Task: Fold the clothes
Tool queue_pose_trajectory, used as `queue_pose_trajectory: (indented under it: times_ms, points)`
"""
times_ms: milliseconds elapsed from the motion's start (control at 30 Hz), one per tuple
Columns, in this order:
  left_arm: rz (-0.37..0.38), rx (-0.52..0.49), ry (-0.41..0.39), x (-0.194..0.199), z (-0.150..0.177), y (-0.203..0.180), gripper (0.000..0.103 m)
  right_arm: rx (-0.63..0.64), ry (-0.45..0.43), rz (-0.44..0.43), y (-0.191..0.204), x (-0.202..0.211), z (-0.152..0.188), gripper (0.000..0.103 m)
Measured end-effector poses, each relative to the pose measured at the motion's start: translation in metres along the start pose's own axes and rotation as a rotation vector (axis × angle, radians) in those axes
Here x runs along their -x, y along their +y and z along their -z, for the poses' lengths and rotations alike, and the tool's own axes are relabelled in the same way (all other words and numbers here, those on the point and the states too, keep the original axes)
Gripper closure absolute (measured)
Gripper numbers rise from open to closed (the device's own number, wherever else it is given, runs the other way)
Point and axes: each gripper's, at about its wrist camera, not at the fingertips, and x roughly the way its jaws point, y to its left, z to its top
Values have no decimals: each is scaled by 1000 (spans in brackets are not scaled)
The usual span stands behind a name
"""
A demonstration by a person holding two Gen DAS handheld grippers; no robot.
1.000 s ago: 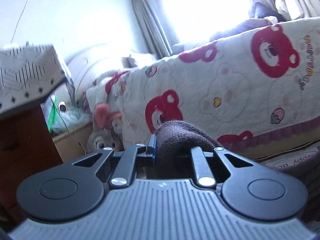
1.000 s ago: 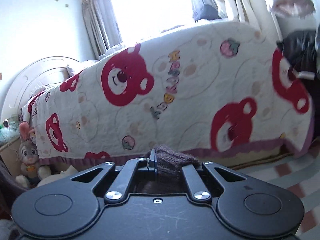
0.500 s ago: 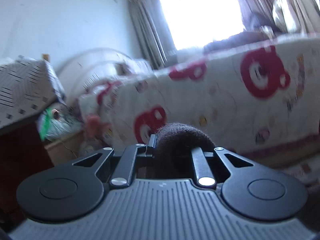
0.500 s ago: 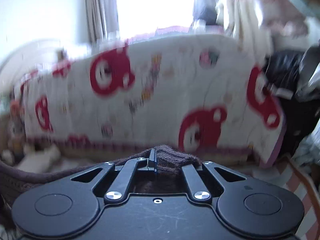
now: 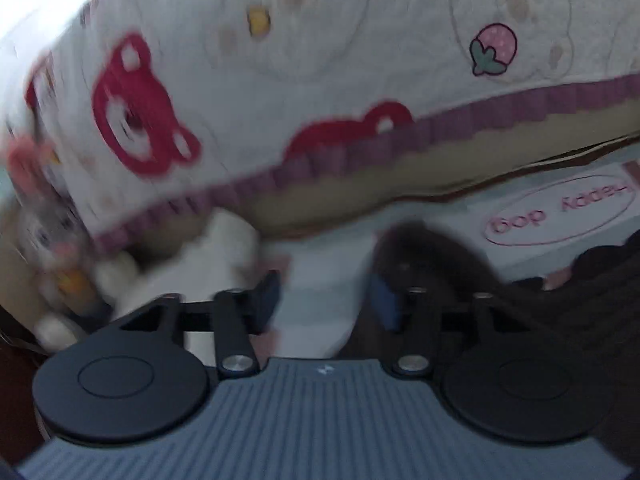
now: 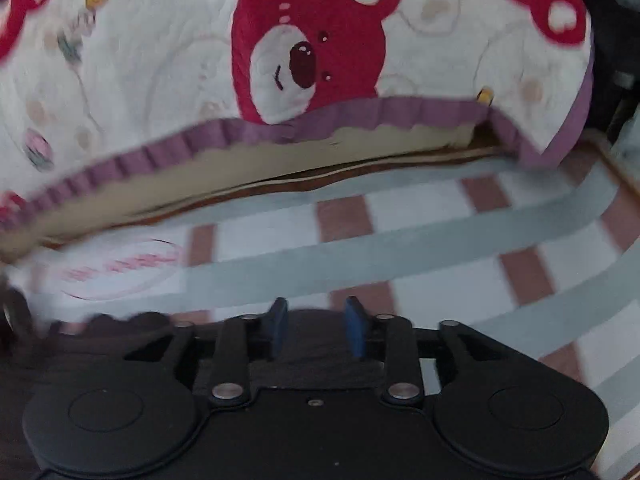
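A dark brown knitted garment (image 5: pixel 568 292) lies low on the striped rug, spreading right of my left gripper (image 5: pixel 326 300), which is open with the cloth draped over its right finger (image 5: pixel 384 300). In the right wrist view the same garment (image 6: pixel 314 340) lies under and between the blue pads of my right gripper (image 6: pixel 316 330), which is open with the cloth loose between the pads. Both grippers are down near the floor, facing the bed side.
A bed with a white quilt printed with red bears (image 6: pixel 312 52) and a purple frill (image 5: pixel 460 124) stands right ahead. A striped rug (image 6: pixel 460 240) covers the floor. Stuffed toys (image 5: pixel 64 248) lie at the left by the bed.
Both grippers dropped from raised to near the floor and opened, letting go of the brown garment they were pinching. The view now shows the bed's lower edge and rug.
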Motion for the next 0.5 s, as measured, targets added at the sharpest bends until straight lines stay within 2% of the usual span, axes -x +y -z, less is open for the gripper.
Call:
queue_pose_trajectory:
  times_ms: [67,100,233,367,500]
  points:
    - [88,60,44,-5,17,9,42,18,-17,45,12,-7,8,55]
    - [109,70,58,-6,27,13,42,24,-18,27,19,-10,12,55]
    - [156,91,105,-9,67,31,42,140,-18,-212,79,-11,32,55]
    - [202,106,143,-13,99,44,42,377,37,-417,186,-13,38,56]
    - [204,88,164,-13,123,51,42,603,29,-577,291,2,46,56]
